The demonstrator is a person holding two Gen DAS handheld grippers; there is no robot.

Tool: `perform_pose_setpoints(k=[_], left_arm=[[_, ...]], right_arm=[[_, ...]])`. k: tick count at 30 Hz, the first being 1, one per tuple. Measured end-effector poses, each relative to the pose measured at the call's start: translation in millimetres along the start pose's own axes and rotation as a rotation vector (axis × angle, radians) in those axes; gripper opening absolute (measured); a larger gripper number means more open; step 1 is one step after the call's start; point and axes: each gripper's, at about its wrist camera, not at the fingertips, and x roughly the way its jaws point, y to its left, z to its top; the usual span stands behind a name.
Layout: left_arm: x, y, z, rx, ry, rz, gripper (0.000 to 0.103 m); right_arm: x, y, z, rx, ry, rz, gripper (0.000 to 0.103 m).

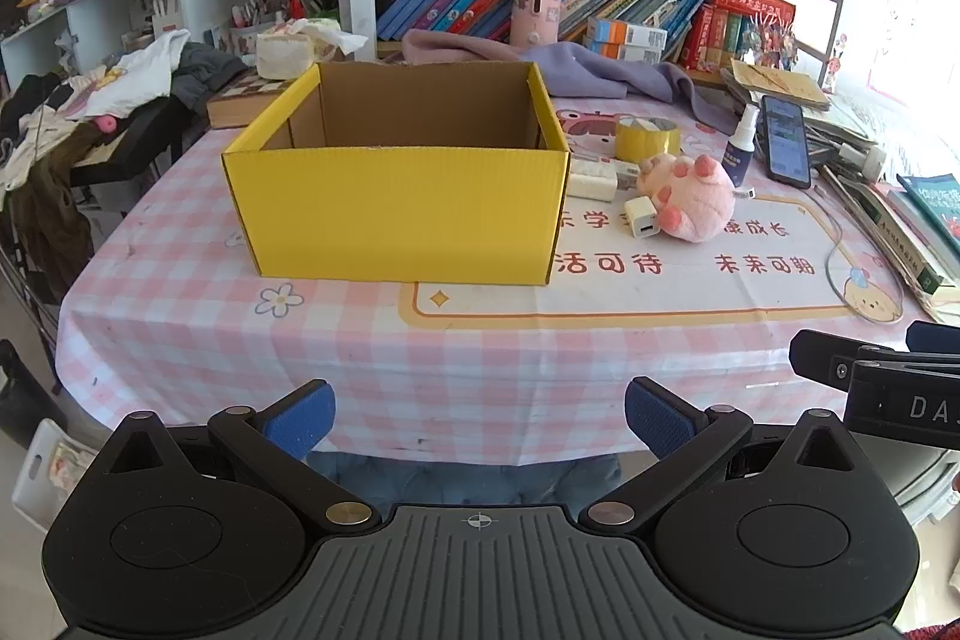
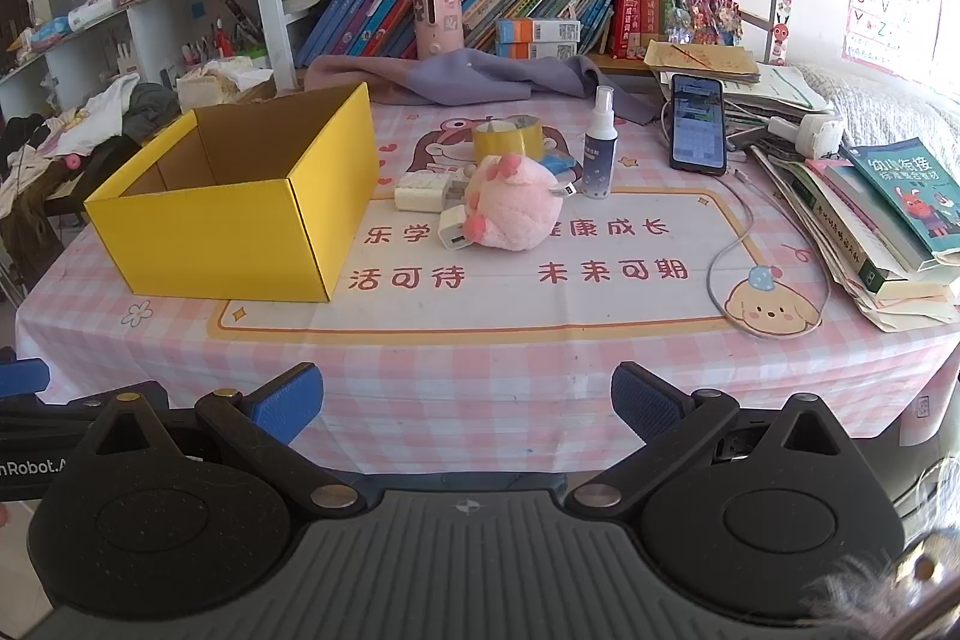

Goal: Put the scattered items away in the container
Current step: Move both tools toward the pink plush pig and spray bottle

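A: Yellow cardboard, that was the box [image 1: 396,214], open-topped on the pink checked cloth [image 1: 240,340], and nothing showed inside it.

B: And the loose things?

A: Just right of it, in a huddle. A pink plush [image 2: 513,208] lay on its side, with a small white charger [image 2: 454,237] touching its front and a white plug block [image 2: 420,198] beside that. Behind stood a yellow tape roll [image 2: 507,137] and an upright spray bottle [image 2: 599,148].

B: The grippers?

A: Both hung short of the table's near edge. The left gripper [image 1: 479,415] was spread wide, nothing between its blue pads. The right gripper [image 2: 467,403] likewise, wide and empty.
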Motion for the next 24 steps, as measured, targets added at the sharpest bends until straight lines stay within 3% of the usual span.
perform_pose_setpoints(k=[24], left_arm=[[3.8, 5.1, -0.8, -0.004, 0.003, 0.003, 0.103]], right_arm=[[7.3, 8.4, 0.4, -0.014, 0.009, 0.002, 0.103]])
